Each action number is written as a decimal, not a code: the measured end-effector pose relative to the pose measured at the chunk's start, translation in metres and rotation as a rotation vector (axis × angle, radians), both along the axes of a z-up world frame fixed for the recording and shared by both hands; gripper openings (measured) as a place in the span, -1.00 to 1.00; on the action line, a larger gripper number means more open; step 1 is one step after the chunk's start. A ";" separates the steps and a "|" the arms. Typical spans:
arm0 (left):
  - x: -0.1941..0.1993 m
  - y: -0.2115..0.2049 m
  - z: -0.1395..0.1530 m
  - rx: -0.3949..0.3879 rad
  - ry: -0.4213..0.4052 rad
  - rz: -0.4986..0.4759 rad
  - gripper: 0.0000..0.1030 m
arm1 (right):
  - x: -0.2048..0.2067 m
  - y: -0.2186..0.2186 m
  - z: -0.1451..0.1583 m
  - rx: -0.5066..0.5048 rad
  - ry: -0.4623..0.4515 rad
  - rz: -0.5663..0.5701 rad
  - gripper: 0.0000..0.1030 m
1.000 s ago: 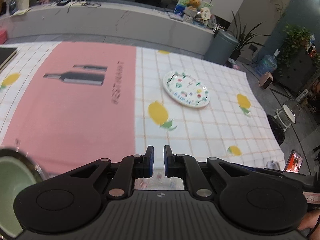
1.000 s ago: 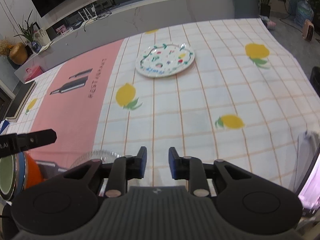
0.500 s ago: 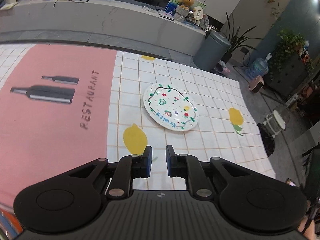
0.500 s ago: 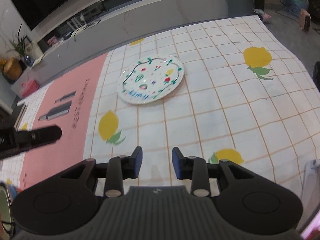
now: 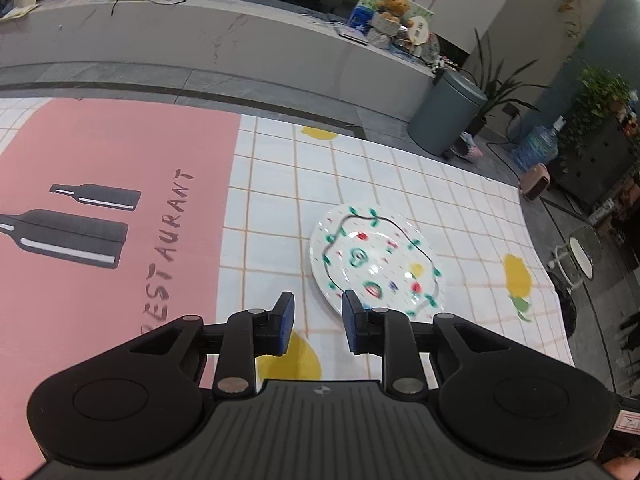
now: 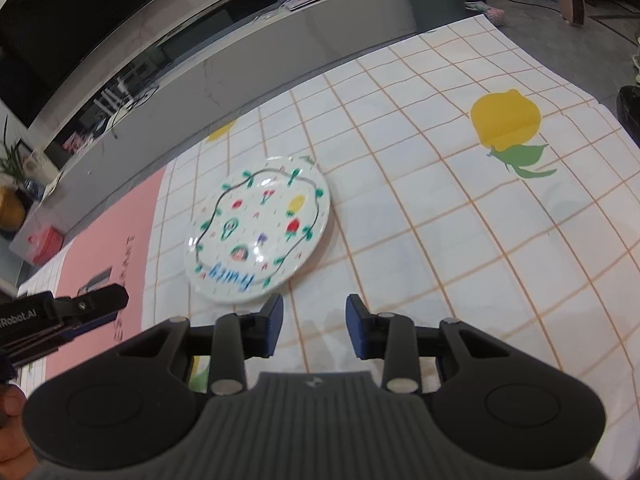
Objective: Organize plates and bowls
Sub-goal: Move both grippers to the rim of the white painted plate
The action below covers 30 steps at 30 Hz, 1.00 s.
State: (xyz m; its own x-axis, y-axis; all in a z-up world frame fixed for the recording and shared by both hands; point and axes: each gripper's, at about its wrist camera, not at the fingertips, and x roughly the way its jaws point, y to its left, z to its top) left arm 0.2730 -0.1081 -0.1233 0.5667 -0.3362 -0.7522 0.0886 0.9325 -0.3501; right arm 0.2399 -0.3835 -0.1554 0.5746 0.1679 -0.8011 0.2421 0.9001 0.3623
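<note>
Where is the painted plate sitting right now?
The painted plate lies flat on the checked part of the tablecloth, just right of the pink panel, ahead of both open tongs and touching neither.

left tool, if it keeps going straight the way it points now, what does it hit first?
Probably the near rim of the fruit-print plate. The left tool, just been opening with nothing between its pads, points down at the tablecloth right beside that rim. Depth is unclear, so it might touch cloth first.
</note>
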 end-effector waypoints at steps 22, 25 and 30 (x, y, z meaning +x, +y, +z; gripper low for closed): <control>0.054 0.003 -0.044 -0.124 0.068 0.072 -0.38 | 0.042 -0.030 -0.025 0.138 -0.016 -0.111 -0.34; 0.057 0.000 -0.047 -0.126 0.071 0.078 -0.38 | 0.047 -0.033 -0.026 0.158 -0.020 -0.123 -0.35; 0.061 -0.002 -0.052 -0.139 0.083 0.083 -0.38 | 0.049 -0.039 -0.030 0.213 -0.039 -0.129 -0.41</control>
State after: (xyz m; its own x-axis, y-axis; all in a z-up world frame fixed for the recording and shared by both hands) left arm 0.3336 -0.1105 -0.1758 0.5346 -0.3946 -0.7473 -0.0217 0.8776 -0.4789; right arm 0.2887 -0.4223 -0.1853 0.6322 0.2537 -0.7321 0.3319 0.7651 0.5518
